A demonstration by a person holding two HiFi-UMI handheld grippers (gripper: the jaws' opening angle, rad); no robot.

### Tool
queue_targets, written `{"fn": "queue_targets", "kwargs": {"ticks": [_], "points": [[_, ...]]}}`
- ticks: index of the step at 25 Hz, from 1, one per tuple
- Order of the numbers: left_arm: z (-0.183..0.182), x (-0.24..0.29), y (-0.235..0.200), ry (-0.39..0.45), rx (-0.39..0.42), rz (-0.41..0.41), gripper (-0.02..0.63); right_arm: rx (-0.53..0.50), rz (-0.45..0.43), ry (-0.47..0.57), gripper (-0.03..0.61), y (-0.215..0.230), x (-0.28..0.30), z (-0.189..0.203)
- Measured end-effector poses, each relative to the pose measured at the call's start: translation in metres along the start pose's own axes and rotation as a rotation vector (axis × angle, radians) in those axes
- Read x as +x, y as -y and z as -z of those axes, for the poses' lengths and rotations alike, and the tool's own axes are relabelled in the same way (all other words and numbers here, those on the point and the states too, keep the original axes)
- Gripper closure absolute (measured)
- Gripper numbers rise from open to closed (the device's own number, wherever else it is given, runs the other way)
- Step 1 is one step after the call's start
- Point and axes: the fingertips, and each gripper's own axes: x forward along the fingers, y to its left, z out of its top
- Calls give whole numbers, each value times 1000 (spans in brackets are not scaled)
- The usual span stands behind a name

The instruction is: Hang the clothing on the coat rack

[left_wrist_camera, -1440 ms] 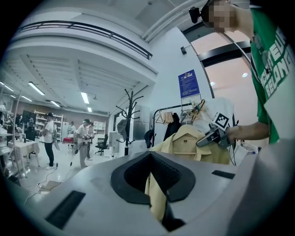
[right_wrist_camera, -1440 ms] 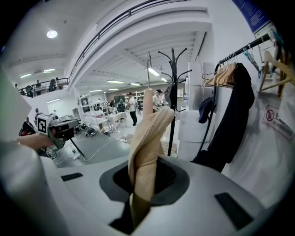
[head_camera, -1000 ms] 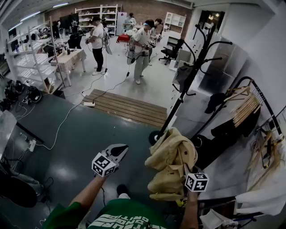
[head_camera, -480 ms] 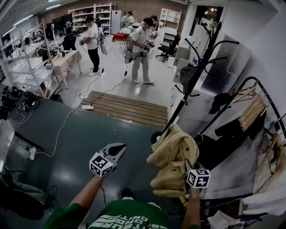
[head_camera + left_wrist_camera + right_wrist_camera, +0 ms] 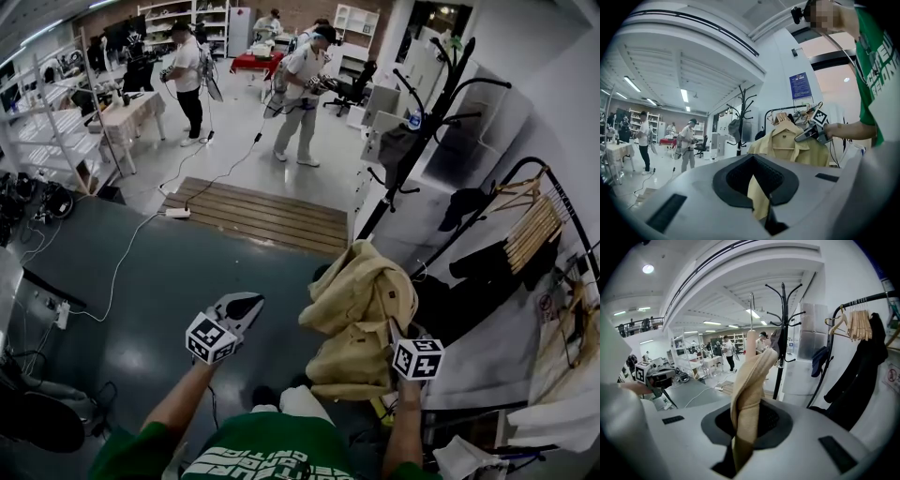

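Nearest, at 11 o'clock, the left tool [image 5: 239,305] is clenched and well apart from the cloth (a thin yellow strip shows in its slit; what it is, I cannot tell). At 1 o'clock the right tool [image 5: 742,446] is clamped on the tan jacket [image 5: 361,300], which is draped on a hanger [image 5: 783,125] in mid-air. Farther off at 1 o'clock stands the black coat rack [image 5: 415,131].

1. Our right gripper [image 5: 740,446] has its jaws closed on tan woven jacket fabric [image 5: 750,380], which rises upright in a fold.
2. Behind it we see a black metal coat rack with curved hooks [image 5: 782,333].
3. Further right, pale wooden hangers [image 5: 857,319] crowd a black rail.
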Motion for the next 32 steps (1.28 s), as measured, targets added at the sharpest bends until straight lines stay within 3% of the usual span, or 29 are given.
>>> {"fn": "queue_targets", "kwargs": {"ticks": [9, 20, 32], "points": [[-5, 9, -18, 1, 3, -16, 611, -19, -32, -6, 534, -4, 28, -12], [-16, 55, -45, 2, 12, -15, 611, -32, -59, -27, 534, 12, 68, -31], [-33, 106, -79, 16, 33, 7, 611, -46, -61, -13, 534, 35, 101, -81]]}}
